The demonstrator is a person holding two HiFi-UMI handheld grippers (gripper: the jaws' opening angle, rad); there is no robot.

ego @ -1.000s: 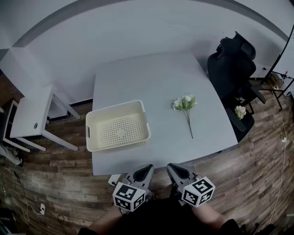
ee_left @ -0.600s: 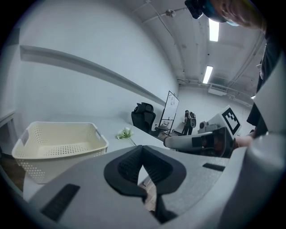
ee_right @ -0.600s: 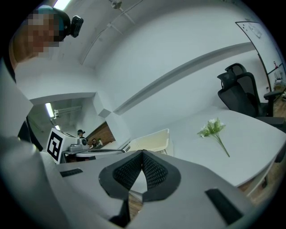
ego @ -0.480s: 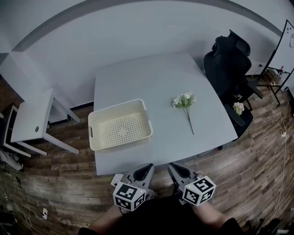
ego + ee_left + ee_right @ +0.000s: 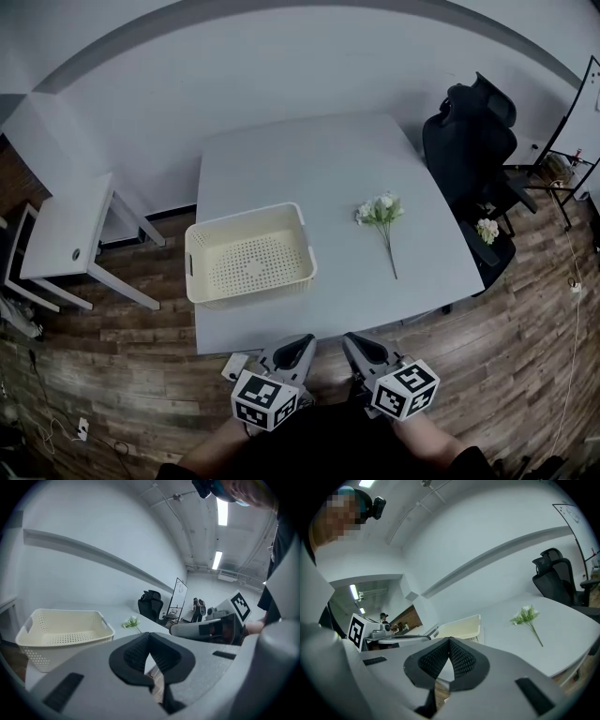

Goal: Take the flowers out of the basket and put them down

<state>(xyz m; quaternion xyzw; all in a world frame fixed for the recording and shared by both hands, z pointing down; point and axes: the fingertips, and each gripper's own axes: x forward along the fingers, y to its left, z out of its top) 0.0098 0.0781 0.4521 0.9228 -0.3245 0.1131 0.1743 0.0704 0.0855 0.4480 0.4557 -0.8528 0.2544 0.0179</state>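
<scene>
A small bunch of white flowers (image 5: 381,216) with a long green stem lies flat on the grey table (image 5: 319,169), to the right of the cream perforated basket (image 5: 249,255). The basket holds nothing. Both grippers hang close to the person's body, below the table's near edge. My left gripper (image 5: 302,343) is shut with nothing in it, and my right gripper (image 5: 352,341) is shut and empty too. In the left gripper view the basket (image 5: 61,632) sits at the left and the flowers (image 5: 131,622) beyond it. In the right gripper view the flowers (image 5: 527,616) lie to the right of the basket (image 5: 461,626).
A black office chair (image 5: 473,131) stands at the table's right side, with another small bunch of flowers (image 5: 487,229) on its seat. A white side table (image 5: 66,234) stands to the left. A small white object (image 5: 233,366) lies on the wooden floor by the table's near edge.
The head camera has shifted slightly, so the table and basket sit a little further right. Both grippers stay shut in the same place near the body.
</scene>
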